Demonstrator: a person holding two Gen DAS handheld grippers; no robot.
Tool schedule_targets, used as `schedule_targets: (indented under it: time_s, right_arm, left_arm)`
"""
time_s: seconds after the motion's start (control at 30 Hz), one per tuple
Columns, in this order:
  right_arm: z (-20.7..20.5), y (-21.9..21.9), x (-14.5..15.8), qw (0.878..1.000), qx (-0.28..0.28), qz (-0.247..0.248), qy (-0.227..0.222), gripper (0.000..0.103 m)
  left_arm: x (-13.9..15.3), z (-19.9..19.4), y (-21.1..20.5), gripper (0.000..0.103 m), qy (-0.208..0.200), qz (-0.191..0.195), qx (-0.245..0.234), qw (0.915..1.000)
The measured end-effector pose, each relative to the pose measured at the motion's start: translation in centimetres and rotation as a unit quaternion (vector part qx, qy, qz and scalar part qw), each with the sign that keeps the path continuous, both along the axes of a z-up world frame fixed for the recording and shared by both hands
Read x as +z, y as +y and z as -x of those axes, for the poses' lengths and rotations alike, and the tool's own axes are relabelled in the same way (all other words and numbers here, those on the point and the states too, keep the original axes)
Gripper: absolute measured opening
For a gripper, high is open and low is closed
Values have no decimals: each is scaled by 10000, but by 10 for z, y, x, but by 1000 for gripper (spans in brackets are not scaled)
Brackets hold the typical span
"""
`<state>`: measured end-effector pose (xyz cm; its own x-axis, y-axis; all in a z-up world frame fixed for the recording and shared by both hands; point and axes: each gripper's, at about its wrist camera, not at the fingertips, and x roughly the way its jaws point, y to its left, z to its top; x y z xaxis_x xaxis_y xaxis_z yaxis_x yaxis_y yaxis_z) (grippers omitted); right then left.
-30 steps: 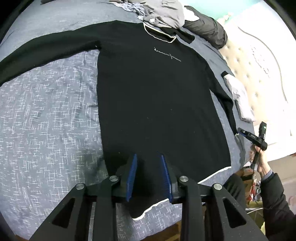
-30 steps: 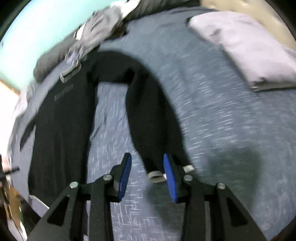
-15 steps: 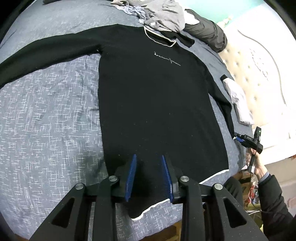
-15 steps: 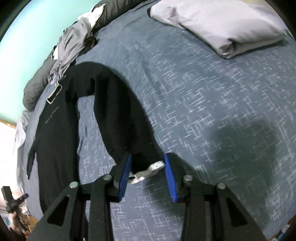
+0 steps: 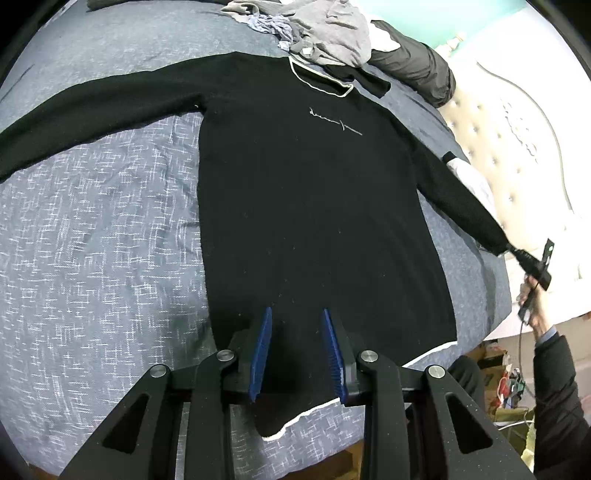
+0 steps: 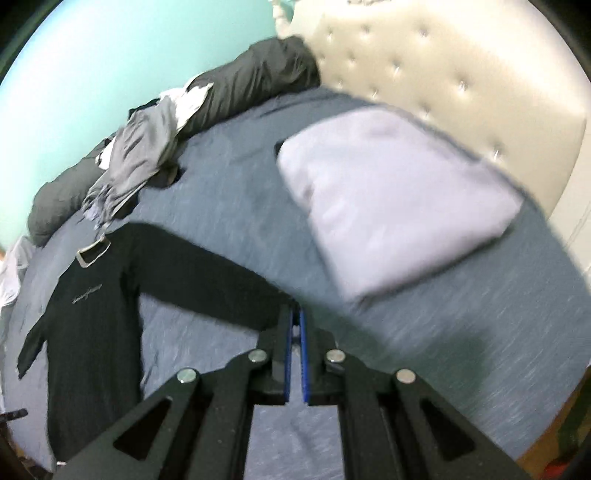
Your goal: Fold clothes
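Note:
A black long-sleeved sweater (image 5: 310, 206) with white trim lies front up on the grey-blue bedspread (image 5: 96, 251), sleeves spread. My left gripper (image 5: 297, 317) is open above the sweater's hem, holding nothing. My right gripper (image 6: 294, 314) is shut on the cuff of the sweater's right sleeve (image 6: 207, 280) and holds the sleeve stretched out from the body (image 6: 92, 332). In the left wrist view the right gripper (image 5: 532, 258) shows at the sleeve's end by the bed's right edge.
A pile of grey clothes (image 5: 325, 33) and a dark rolled jacket (image 5: 413, 62) lie past the collar. A folded pale garment (image 6: 391, 199) lies by the tufted headboard (image 6: 443, 74). The bed's near edge runs below my left gripper.
My right gripper closed on the sleeve cuff and pulled the sleeve out straight, away from the body. My left gripper stayed open over the hem.

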<state>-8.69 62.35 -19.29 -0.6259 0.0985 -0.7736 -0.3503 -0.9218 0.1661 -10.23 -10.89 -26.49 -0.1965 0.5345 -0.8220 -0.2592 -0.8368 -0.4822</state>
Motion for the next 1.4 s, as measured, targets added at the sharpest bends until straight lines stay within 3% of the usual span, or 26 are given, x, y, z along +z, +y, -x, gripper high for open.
schedule_targets:
  time_s: [0.17,0.5,0.7,1.03,1.4]
  right_arm:
    - [21,14,15,9997,-39,-228,-89,3]
    - [43,42,-6,9987,-208,-218,-409,3]
    - [51,46,-4,9984,-188,-470,-244,3]
    - [73,61,24,9960,-409,-793,-72,3]
    - [79,77,12,9948,-710,-725,-54,3]
  left_arm:
    - [0,0,4,31,-17,18,5,10000]
    - [-8,9,-1,32,-74,190,76,9998]
    - [-15,12,2,32,-130,201,84,9997]
    - [-18,16,3,32,-151,227,138,9995]
    - [-26,28,-6,32,-250,300,304,9988]
